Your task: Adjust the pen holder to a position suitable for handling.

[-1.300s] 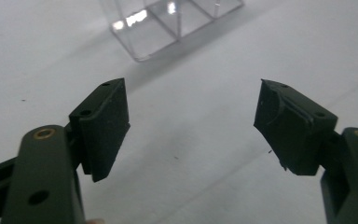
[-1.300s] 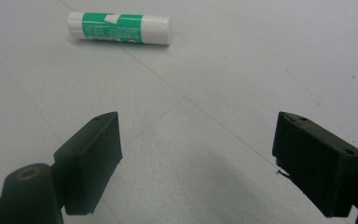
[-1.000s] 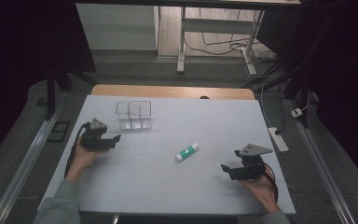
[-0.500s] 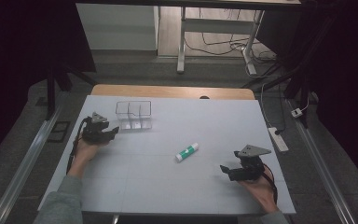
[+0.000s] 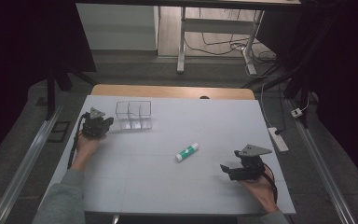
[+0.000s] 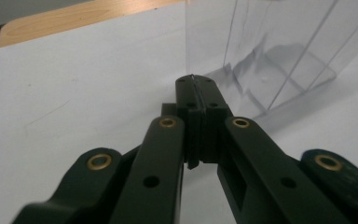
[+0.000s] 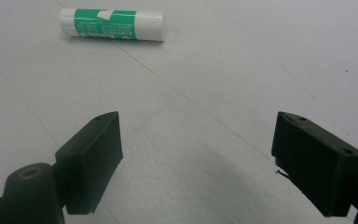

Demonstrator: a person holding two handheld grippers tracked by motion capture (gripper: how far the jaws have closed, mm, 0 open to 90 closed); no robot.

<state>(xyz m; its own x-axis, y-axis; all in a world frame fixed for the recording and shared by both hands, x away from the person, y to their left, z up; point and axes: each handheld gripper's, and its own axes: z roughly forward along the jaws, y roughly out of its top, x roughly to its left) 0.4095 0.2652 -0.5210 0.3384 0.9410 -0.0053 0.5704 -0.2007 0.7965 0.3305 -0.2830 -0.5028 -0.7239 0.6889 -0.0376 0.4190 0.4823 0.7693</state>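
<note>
A clear plastic box (image 5: 134, 114) with compartments stands at the back left of the white table (image 5: 158, 186). My left gripper (image 5: 109, 122) lies just left of it. In the left gripper view its jaws (image 6: 195, 81) have just been closing and now stand pressed together with nothing seen between them, their tips right at the near corner of the clear box (image 6: 284, 46). A green and white glue stick (image 5: 187, 152) lies near the middle of the table. My right gripper (image 5: 224, 169) rests at the front right, open (image 7: 198, 140), with the glue stick (image 7: 112, 24) well ahead of it.
A wooden strip (image 5: 172, 91) borders the table's far edge. A white power strip (image 5: 278, 139) and cables lie on the floor to the right. Metal rails (image 5: 23, 168) run along both sides of the table.
My left gripper has slid toward the clear box and its jaws have gone from open to shut. The right gripper and the glue stick have not moved.
</note>
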